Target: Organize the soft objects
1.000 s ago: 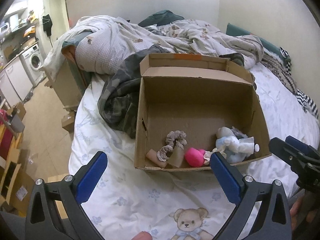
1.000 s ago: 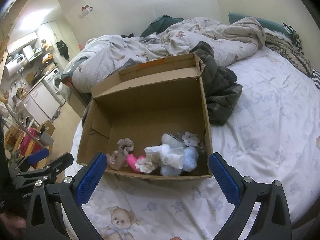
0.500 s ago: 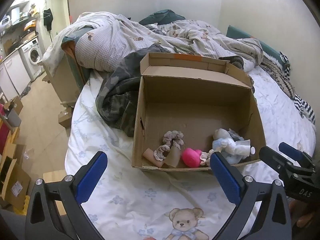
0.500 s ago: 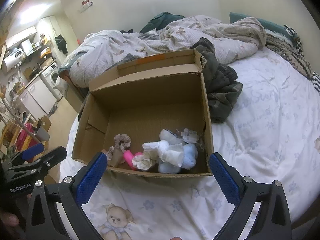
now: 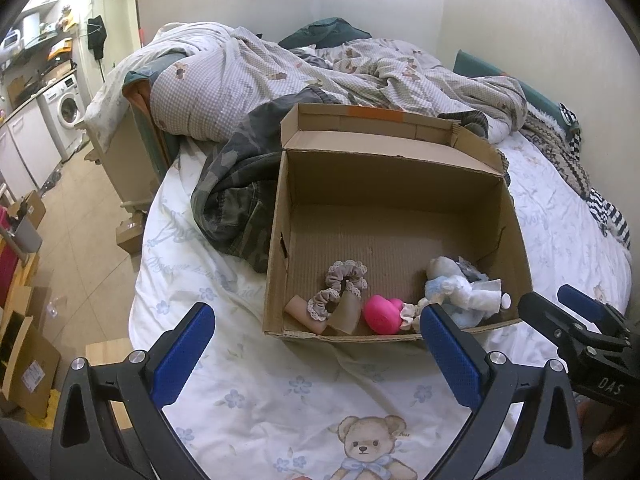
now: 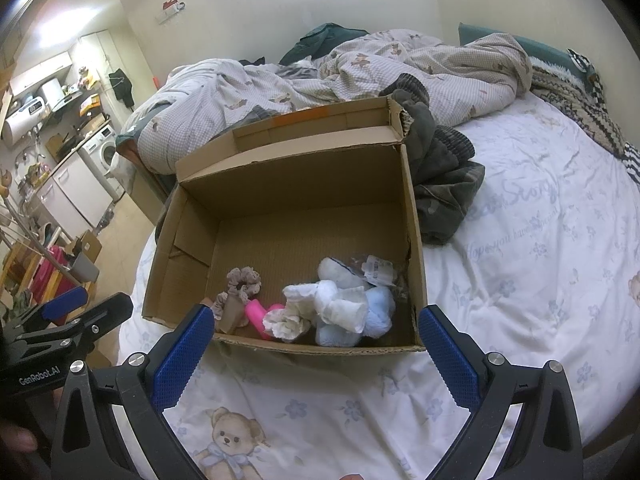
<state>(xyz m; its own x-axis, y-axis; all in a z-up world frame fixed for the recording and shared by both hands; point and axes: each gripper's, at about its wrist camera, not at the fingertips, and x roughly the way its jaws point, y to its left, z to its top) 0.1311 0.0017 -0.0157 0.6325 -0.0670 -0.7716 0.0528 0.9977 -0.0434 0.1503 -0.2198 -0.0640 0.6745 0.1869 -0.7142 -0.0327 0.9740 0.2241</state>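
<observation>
An open cardboard box (image 5: 392,184) (image 6: 304,184) sits on the bed. Along its near wall lie beige scrunchies (image 5: 344,278) (image 6: 242,280), a pink soft toy (image 5: 382,314) (image 6: 258,314), and a white and pale blue plush bundle (image 5: 460,292) (image 6: 344,308). My left gripper (image 5: 316,348) is open above the sheet, just short of the box, with nothing between its fingers. My right gripper (image 6: 312,348) is open too and empty, also in front of the box. Each gripper shows at the edge of the other's view.
A crumpled checked duvet (image 5: 248,80) and a camouflage garment (image 5: 236,208) lie behind and left of the box. A dark garment (image 6: 440,176) lies at its right. The sheet has a teddy bear print (image 5: 366,446). The floor with cardboard boxes (image 5: 24,360) drops off left.
Both grippers have drawn back and up a little from the box, so more of the sheet shows in front. Both stay open and the box contents have not moved.
</observation>
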